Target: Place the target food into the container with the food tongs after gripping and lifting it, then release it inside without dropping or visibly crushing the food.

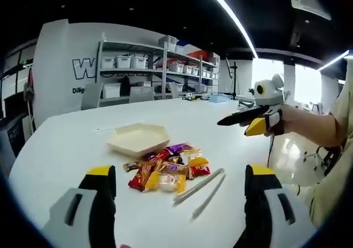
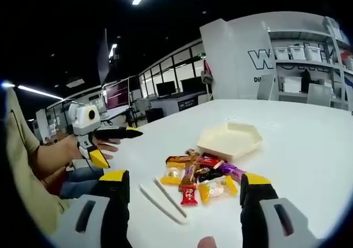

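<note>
A pile of wrapped snacks [image 1: 168,170] [image 2: 201,179] lies on the white table [image 1: 66,148]. Just beyond it sits an empty beige hexagonal tray [image 1: 138,138] [image 2: 229,140]. Pale food tongs [image 1: 199,190] [image 2: 162,201] lie flat on the table beside the pile, held by nothing. My left gripper [image 1: 179,173] is open above the near table edge, short of the snacks. It appears again in the right gripper view [image 2: 122,148], held in a hand off the table. My right gripper [image 2: 185,177] is open and empty too, and hovers at the table's side in the left gripper view [image 1: 234,127].
Shelves with white bins [image 1: 160,66] and a white wall with lettering [image 2: 265,57] stand behind the table. Desks with monitors [image 2: 165,90] lie further off. A person's sleeve [image 2: 22,165] is close on the side. Bare tabletop surrounds the pile.
</note>
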